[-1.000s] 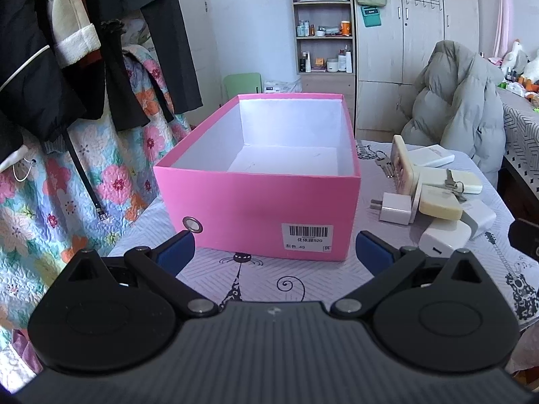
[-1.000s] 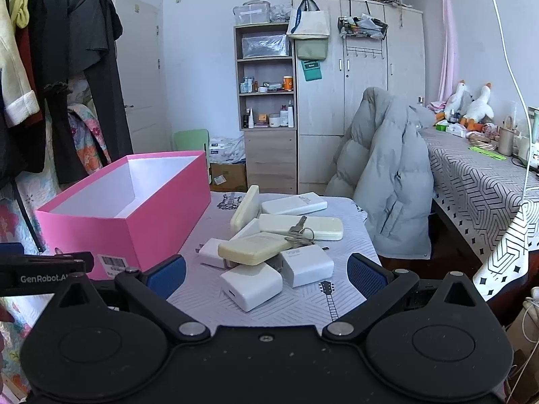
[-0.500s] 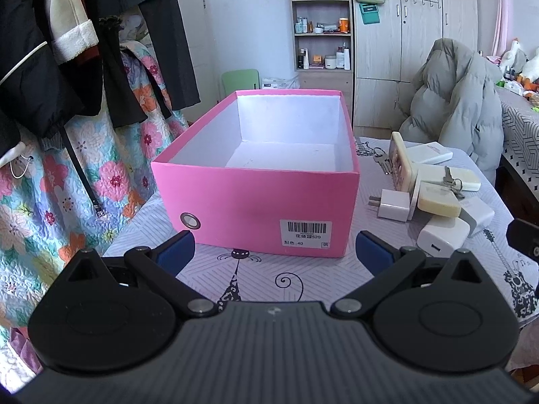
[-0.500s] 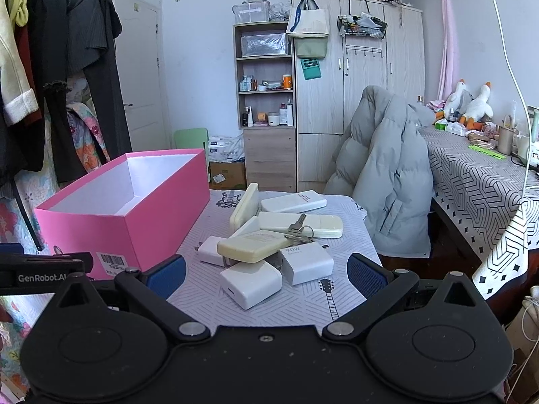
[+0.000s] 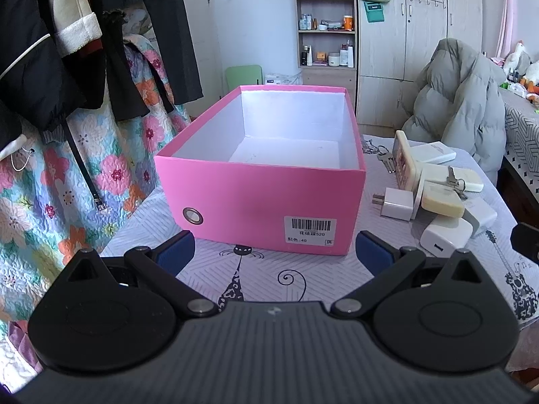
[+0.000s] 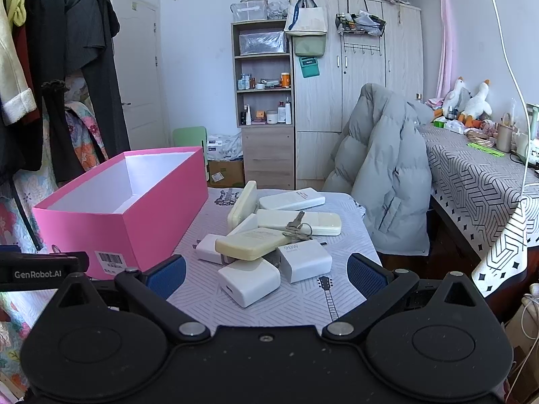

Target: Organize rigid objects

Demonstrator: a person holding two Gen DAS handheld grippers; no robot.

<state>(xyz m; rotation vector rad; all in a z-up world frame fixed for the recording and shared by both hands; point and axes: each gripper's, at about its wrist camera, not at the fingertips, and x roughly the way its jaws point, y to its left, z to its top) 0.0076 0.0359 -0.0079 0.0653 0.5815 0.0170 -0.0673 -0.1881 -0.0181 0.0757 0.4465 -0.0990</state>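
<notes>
Left gripper (image 5: 273, 252) spread wide, level, facing pink box (image 5: 262, 198); right gripper (image 6: 266, 277) spread wide before chargers (image 6: 266, 245)

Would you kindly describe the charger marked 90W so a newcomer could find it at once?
Start at the pink box, then look right to the pile of white gadgets on the table. At its near right edge sits a white cube charger, the only one printed "90W" on top.

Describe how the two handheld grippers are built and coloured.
Both match: the left gripper and right gripper have a black ribbed body, two round black housings, black link arms with silver pivot pins, and blue textured finger pads. One side bar reads "GenRobot.AI".
</notes>
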